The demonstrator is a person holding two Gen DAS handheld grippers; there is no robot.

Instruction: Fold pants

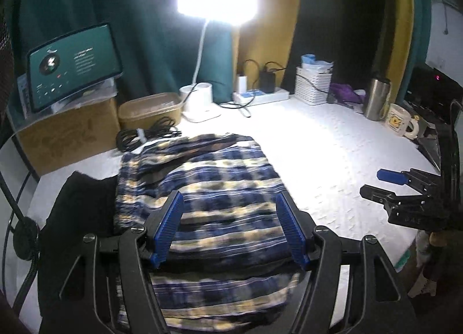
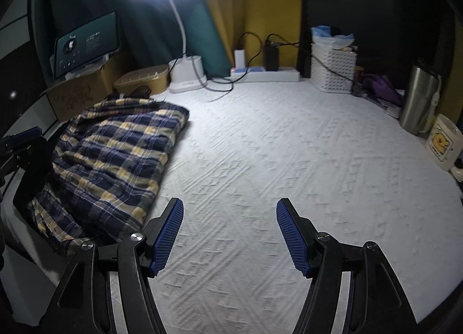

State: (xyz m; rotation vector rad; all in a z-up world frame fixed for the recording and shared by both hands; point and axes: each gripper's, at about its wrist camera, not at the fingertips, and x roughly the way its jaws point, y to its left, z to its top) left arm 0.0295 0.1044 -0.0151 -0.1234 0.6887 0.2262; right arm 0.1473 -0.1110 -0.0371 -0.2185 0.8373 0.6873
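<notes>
The blue, yellow and white plaid pants [image 1: 208, 189] lie folded in a bundle on the white textured surface [image 1: 332, 143]. My left gripper [image 1: 229, 198] hovers over the bundle's near part, open, its blue pads [image 1: 170, 227] apart and gripping nothing. In the right wrist view the pants [image 2: 115, 154] sit at the left, and my right gripper [image 2: 230, 204] stands open above bare white surface [image 2: 289, 146] to their right. The right gripper [image 1: 385, 186] also shows at the right edge of the left wrist view. The left gripper [image 2: 20, 143] peeks in at the left edge of the right wrist view.
A black cloth [image 1: 78, 218] lies left of the pants. Along the back stand a tablet [image 1: 72, 65] on a cardboard box [image 1: 66, 137], a brown tub [image 1: 150, 111], coiled cable [image 1: 144, 136], a lit desk lamp [image 1: 217, 1], a power strip [image 1: 260, 95], a white basket [image 1: 314, 85], a steel tumbler [image 1: 376, 98] and a mug [image 1: 400, 121].
</notes>
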